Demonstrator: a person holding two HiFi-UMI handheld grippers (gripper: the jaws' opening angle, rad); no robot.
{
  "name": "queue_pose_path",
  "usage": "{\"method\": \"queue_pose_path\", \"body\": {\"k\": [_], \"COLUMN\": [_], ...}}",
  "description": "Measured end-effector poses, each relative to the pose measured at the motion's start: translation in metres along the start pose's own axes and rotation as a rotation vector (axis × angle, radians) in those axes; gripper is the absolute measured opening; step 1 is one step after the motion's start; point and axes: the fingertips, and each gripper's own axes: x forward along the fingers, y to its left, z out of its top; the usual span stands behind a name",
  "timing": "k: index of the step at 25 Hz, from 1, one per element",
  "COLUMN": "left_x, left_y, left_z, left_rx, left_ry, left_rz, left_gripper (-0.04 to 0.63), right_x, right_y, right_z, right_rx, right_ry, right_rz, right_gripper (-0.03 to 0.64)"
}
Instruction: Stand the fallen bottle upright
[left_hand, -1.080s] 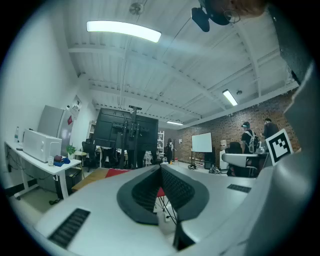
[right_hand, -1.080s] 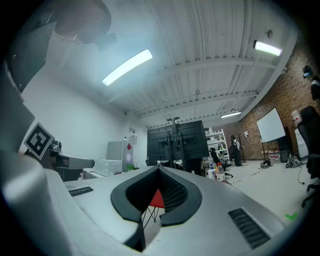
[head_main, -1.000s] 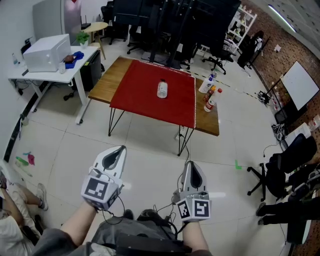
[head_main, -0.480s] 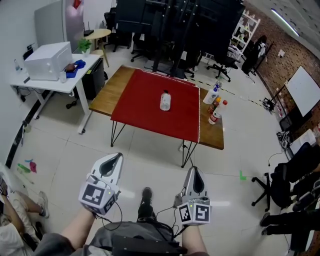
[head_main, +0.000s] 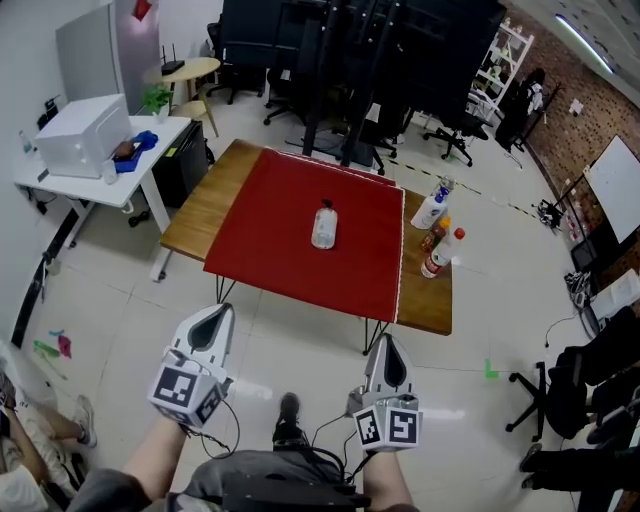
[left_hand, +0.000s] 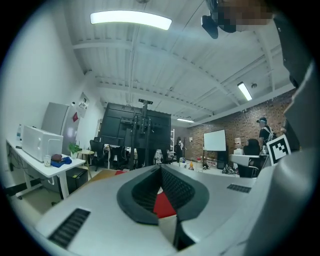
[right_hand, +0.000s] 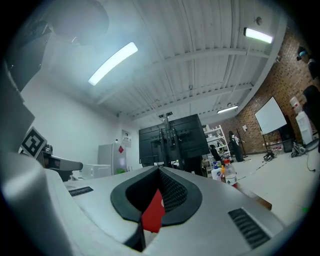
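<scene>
The left forearm (head_main: 140, 468) and right forearm (head_main: 386, 487) reach forward from the bottom of the head view, side by side and apart, and each ends at a gripper's marker cube. The left gripper (head_main: 220, 312) points ahead, angled slightly towards the right one, its jaws closed tip to tip with nothing between them. The right gripper (head_main: 386, 343) points straight ahead, its jaws likewise closed and empty.

Our head camera looks steeply down from well back: the table (head_main: 200, 215) lies at twelve o'clock, the left gripper (head_main: 213, 315) at seven, the right gripper (head_main: 386, 345) at five. Each gripper camera rides close behind its own jaws, facing level toward that table. All three views share its red cloth (head_main: 290, 240).
</scene>
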Motion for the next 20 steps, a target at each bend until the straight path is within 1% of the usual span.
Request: {"method": "queue_pose_path", "body": {"k": [6,8,11,14,16,20], "left_x": [0.088,0.114,0.151,0.182,0.200,0.228], "left_y": [0.003,0.005,0.011,0.013,0.013,0.019], "left_z": [0.010,0.012,0.012,0.008,0.000,-0.012], "left_rx": [-0.011,-0.011,-0.029,-0.038,-0.033,-0.025], "left_ry": [0.025,0.027,0.032,0.044,0.065,0.085], "left_rz": [0.002,0.006,0.020,0.035,0.037,0.029], "left_gripper": [0.034,0.034,0.034,0.034,0.034,0.034], "right_x": [0.074,0.097,0.139,0.175,0.194,0.223], "right_y": [-0.056,-0.068,-0.082,-0.089,-0.092,-0.095], "right_z": [-0.004,-0.008,-0.021,-0.033,-0.038,-0.042], "right_rx": [0.053,0.064,0.087,0.084,0.082,0.079], "right_ry": [0.025,0.053,0.126,0.178,0.180,0.156], "right_rz": [0.008,0.047,0.109,0.153,0.171,0.167], "right_gripper": [-0.002,-0.002,-0.002,-0.002,-0.002,-0.002]}}
